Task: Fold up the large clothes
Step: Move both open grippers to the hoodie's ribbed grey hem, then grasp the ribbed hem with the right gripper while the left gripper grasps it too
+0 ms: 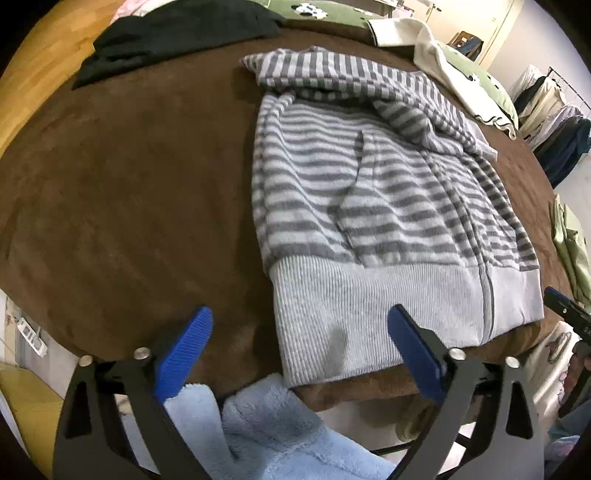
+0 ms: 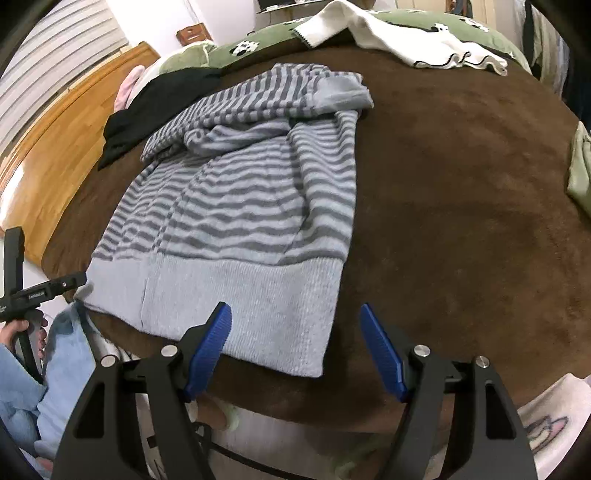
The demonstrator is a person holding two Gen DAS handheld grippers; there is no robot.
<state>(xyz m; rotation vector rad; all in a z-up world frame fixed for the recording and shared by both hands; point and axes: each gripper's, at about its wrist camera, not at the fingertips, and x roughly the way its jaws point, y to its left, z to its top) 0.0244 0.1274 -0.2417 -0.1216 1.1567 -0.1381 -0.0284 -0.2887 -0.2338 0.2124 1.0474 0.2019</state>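
A hooded jacket (image 1: 388, 206) lies flat on a blanket-covered bed (image 1: 129, 203), its hem at the near edge and its hood toward the far edge. A dark garment (image 1: 177, 37) sits at the far left corner. A pale garment (image 1: 443, 62) sits at the far right corner. Another folded cloth (image 2: 581, 170) rests on the right edge.

One grey-and-white striped fleece zip jacket (image 1: 388, 192) lies on one brown plush blanket (image 1: 129, 184). One black garment (image 1: 177, 33) and one cream knit top with dark trim (image 1: 443, 59) sit at the far edge, beside one green patterned quilt (image 2: 424, 18). One pale green cloth (image 2: 580, 166) lies at the right edge. Two black grippers (image 1: 301, 356) (image 2: 295, 349) appear, each with two blue ribbed fingers (image 1: 184, 350) set apart.
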